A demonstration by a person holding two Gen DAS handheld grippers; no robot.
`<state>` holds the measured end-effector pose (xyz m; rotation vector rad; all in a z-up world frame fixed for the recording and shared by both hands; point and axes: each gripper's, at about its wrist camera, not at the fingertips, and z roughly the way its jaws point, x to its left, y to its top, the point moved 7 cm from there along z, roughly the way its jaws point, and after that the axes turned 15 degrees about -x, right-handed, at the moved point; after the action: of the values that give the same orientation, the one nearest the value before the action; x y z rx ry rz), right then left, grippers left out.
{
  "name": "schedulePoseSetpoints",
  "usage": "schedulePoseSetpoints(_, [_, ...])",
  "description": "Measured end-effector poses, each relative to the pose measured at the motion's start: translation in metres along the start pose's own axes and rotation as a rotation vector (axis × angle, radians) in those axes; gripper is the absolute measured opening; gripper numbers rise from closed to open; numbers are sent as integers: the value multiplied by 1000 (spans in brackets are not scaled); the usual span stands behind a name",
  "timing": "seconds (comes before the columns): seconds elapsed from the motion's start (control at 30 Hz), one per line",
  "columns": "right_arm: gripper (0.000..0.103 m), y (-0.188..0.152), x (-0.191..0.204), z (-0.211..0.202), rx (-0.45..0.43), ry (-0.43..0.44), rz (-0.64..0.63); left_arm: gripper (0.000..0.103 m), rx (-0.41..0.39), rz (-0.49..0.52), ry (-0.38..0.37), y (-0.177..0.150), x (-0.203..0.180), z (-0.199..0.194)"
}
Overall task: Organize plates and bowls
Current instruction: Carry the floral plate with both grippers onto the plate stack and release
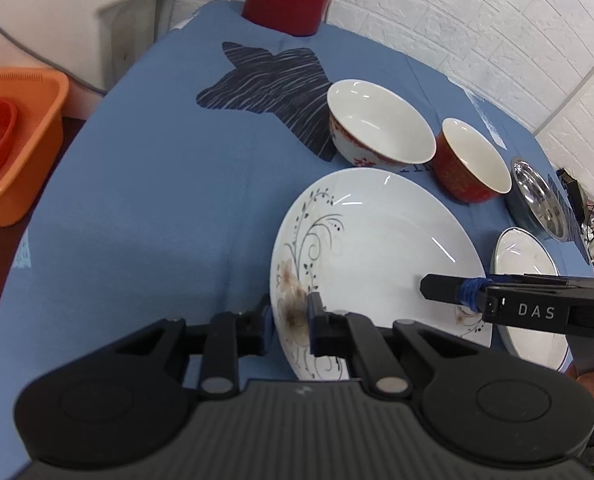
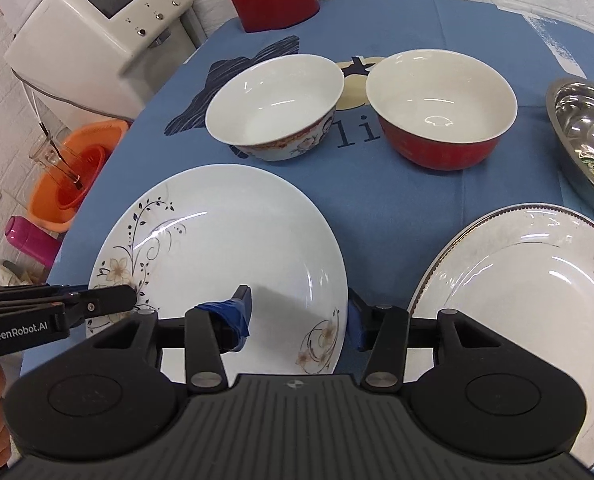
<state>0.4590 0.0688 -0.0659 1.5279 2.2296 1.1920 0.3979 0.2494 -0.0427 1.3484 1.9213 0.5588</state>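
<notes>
Floral plate (image 2: 225,240): white, with dark vine scrolls and beige flowers at its lower-left and lower-right rim. Rimmed plate (image 2: 537,292), lower right: white, dark beaded edge. Left bowl (image 2: 277,108): white inside, red floral band outside. Right bowl (image 2: 441,108): red outside, cream inside. Bench cloth (image 2: 397,200): blue, with a dark striped patch.

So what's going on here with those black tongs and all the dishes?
A person holds tongs in each hand, tidying dishes on a blue tablecloth. Both straddle opposite rims of the flowered plate: the left tongs and the right tongs, which look open. Two bowls, another plate and a steel dish sit untouched.
</notes>
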Motion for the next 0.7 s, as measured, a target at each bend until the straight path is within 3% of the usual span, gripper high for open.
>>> schedulePoseSetpoints(0.33, [35, -9, 3, -28, -8, 4, 37, 3, 19, -6, -19, -14, -7, -25])
schedulePoseSetpoints(0.47, [36, -10, 12, -55, -40, 8, 26, 3, -14, 8, -33, -18, -15, -52])
schedulePoseSetpoints(0.7, [38, -50, 28, -105, -73, 0, 28, 4, -55, 59, -33, -57, -28, -104])
